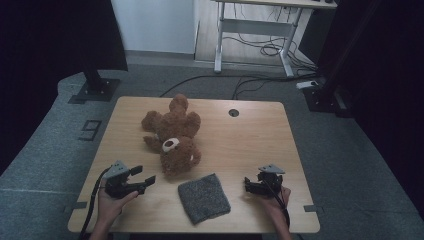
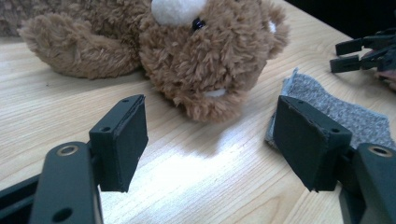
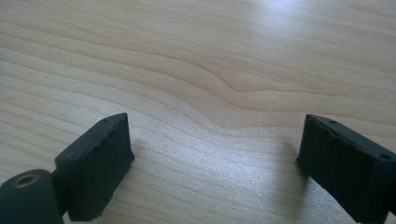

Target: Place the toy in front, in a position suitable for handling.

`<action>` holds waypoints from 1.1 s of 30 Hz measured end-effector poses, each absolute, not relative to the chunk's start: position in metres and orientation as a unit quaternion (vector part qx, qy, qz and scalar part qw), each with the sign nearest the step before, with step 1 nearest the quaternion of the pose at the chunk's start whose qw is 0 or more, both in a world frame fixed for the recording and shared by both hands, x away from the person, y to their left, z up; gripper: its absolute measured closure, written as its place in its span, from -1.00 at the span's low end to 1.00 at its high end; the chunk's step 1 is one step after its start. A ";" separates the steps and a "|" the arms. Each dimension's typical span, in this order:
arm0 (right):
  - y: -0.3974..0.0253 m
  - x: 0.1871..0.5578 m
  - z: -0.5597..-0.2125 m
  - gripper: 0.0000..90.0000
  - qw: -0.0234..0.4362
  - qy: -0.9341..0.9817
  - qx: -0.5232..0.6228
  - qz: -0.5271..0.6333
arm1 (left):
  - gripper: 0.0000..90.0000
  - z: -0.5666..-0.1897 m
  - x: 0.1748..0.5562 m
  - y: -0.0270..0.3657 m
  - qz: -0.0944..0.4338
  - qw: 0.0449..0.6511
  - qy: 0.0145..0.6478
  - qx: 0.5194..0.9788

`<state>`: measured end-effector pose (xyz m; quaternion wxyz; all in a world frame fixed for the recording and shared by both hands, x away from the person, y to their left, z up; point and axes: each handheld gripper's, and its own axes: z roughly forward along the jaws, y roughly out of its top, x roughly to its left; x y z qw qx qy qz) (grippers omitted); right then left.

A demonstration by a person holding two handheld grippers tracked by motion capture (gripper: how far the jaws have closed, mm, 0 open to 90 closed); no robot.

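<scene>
A brown teddy bear [image 1: 173, 135] lies on its back in the middle of the wooden table [image 1: 250, 145], head toward the near edge. In front of its head lies a grey knitted cloth [image 1: 203, 197]. My left gripper [image 1: 145, 181] rests at the near left, open, pointing right toward the bear's head [image 2: 210, 60] and the cloth [image 2: 336, 112]; nothing sits between its jaws. My right gripper [image 1: 248, 184] rests at the near right, open over bare wood [image 3: 210, 93], pointing left toward the cloth. It also appears far off as the other gripper [image 2: 359, 51] in the left gripper view.
A round cable hole [image 1: 233, 112] sits near the table's far edge. Beyond the table stand a white desk frame [image 1: 255, 40] with cables on the floor and black stands at both sides.
</scene>
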<state>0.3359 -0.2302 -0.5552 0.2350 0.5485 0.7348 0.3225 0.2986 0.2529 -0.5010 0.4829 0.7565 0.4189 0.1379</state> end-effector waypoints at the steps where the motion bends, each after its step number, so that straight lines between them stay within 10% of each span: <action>1: -0.231 0.336 -0.555 -0.80 0.235 0.735 0.548 0.323 | -0.41 -0.501 0.299 0.253 0.136 0.484 0.419 0.756; 14: -0.222 0.338 -0.534 -0.46 0.228 0.739 0.480 0.414 | -0.49 -0.496 0.302 0.229 0.137 0.483 0.419 0.757; 33: -0.138 0.437 -0.500 -0.36 0.145 0.762 0.399 0.489 | -0.52 -0.505 0.355 0.177 0.153 0.446 0.438 0.765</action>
